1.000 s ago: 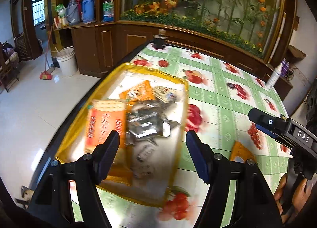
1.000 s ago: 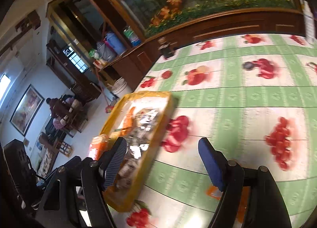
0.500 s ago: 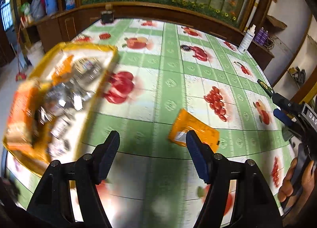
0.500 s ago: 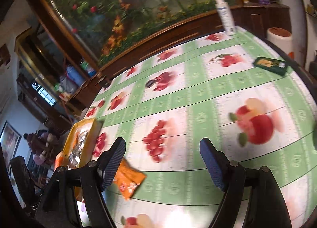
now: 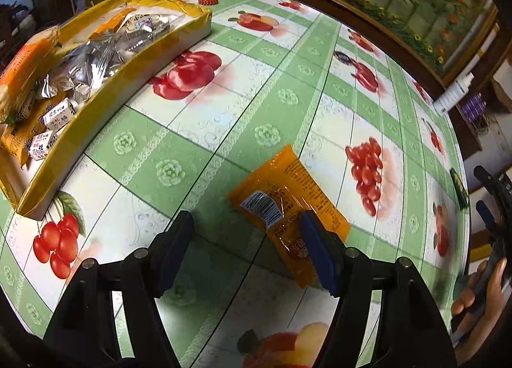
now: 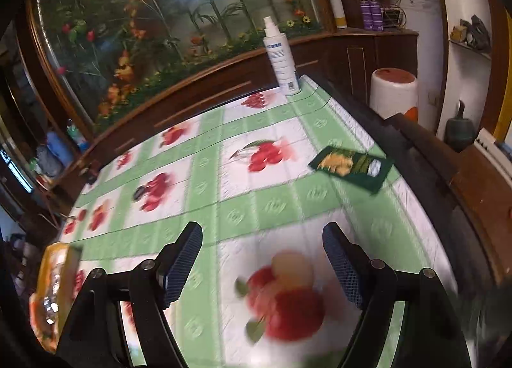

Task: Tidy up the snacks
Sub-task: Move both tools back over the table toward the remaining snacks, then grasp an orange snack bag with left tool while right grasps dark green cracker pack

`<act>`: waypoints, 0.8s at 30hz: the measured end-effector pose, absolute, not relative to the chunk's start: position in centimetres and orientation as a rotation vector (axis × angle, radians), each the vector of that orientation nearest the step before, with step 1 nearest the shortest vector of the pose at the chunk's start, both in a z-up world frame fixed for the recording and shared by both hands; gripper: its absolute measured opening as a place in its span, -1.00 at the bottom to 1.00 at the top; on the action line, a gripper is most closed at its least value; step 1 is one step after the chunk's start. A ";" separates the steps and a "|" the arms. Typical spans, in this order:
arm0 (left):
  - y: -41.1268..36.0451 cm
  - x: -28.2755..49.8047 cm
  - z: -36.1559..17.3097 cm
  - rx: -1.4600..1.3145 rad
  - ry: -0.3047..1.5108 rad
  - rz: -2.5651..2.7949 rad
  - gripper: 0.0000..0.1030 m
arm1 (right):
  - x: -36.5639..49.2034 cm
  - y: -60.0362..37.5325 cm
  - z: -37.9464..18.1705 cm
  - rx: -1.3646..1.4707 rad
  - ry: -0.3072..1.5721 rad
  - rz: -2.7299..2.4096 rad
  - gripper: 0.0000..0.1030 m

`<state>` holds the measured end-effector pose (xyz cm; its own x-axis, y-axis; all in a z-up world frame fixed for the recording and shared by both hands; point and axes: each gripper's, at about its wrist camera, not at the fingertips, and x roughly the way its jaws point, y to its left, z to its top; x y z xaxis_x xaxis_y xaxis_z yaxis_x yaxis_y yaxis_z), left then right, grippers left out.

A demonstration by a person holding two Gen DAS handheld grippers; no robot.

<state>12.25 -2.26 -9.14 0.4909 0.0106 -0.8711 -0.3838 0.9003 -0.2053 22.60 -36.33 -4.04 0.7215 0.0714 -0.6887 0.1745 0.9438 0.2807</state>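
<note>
On table: orange packet (image 5: pixel 289 200), barcode up | left tongs (image 5: pixel 246 246) released | right tongs (image 6: pixel 264 267) released

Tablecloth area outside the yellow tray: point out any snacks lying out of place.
Two strays: an orange snack packet lies askew on the tablecloth, and a dark green packet sits near the table's edge. Neither is in the yellow tray.

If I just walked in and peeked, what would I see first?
Probably the bright orange snack packet lying flat on the fruit-print tablecloth, just ahead of the open left gripper. To its left stands a yellow tray piled with silver and orange snacks. Over by the table's far edge, ahead of the open right gripper, lies a dark green packet.
</note>
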 end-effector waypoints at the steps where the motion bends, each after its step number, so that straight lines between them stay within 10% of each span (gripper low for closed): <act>1: -2.3 12.5 -9.1 -0.400 1.038 0.254 0.33 | 23.6 -36.7 -4.1 0.330 0.774 -0.064 0.56; 12: -3.6 15.1 -9.5 -0.358 1.037 0.253 0.34 | 33.2 -41.6 -8.1 0.330 0.934 -0.103 0.58; 24: 1.1 11.8 -9.5 -0.160 1.089 0.070 0.37 | 25.7 -35.3 -8.1 0.235 1.027 0.102 0.61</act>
<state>11.81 1.15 -9.46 0.4629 -0.0223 -0.8861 -0.1354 0.9862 -0.0955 25.67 -35.34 -8.05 0.5152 0.1937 -0.8349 0.0256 0.9702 0.2409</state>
